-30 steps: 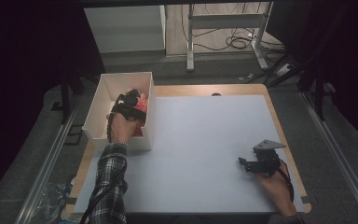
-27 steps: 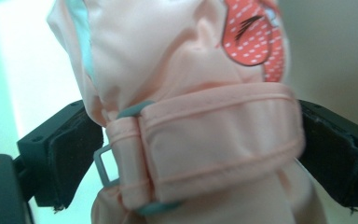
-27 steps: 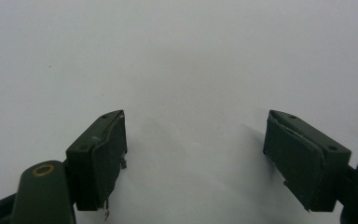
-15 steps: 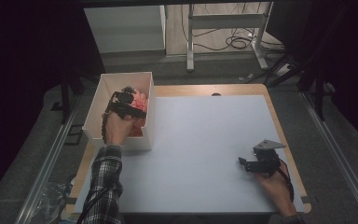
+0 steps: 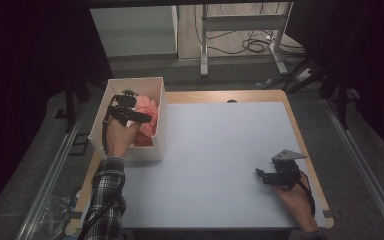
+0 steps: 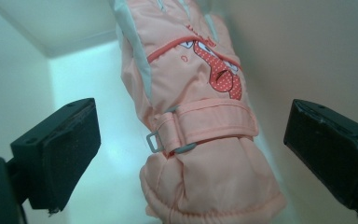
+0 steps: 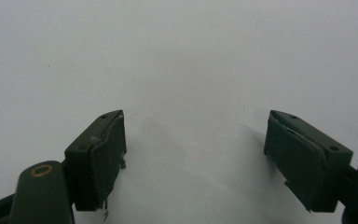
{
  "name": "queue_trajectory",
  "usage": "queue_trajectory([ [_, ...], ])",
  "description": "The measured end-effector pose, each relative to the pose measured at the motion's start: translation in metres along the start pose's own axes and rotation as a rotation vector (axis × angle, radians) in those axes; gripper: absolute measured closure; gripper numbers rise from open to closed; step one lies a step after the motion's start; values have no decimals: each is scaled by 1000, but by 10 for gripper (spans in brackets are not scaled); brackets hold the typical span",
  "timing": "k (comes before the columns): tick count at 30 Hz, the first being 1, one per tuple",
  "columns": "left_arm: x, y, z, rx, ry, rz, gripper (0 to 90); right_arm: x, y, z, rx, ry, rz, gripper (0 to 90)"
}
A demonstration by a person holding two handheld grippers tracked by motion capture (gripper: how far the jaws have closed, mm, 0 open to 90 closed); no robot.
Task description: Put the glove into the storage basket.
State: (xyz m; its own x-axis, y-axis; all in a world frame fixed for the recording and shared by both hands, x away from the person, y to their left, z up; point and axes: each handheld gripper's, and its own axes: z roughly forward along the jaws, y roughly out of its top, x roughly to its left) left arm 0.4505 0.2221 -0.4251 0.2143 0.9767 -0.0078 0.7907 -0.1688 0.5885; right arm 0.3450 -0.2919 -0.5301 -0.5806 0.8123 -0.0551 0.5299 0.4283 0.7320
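Note:
A pale pink padded glove with a grey buckle strap and a red dotted patch lies inside a white box at the table's left. My left gripper hangs over the box, open, its jaws wide on either side of the glove's cuff without touching it. The glove shows as pink fabric in the box in the high view. My right gripper rests low over the white table top at the right, open, with bare surface between its jaws.
The white table top has a wooden border. Beyond the far edge stand a white cabinet and a metal frame with cables on the floor. A metal rail runs along the left side.
My left hand has drawn its gripper leftward and slightly nearer within the box. The right gripper has stayed in place.

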Motion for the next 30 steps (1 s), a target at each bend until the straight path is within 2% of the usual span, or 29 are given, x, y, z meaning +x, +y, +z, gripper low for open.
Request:
queue_trajectory([
  [2, 0, 0, -2, -1, -3, -1, 37, 0, 0, 0, 0, 0, 0, 210],
  [8, 2, 0, -16, -50, -33, -9, 34, 0, 0, 0, 0, -1, 0, 208],
  [13, -1, 0, -31, -96, -53, 3, 32, 0, 0, 0, 0, -2, 0, 207],
  [21, -9, -8, -47, -139, -89, 34, 26, 0, 0, 0, 0, -3, 0, 206],
  [30, -13, -12, -54, -155, -95, 56, 23, 0, 0, 0, 1, -3, 0, 205],
])
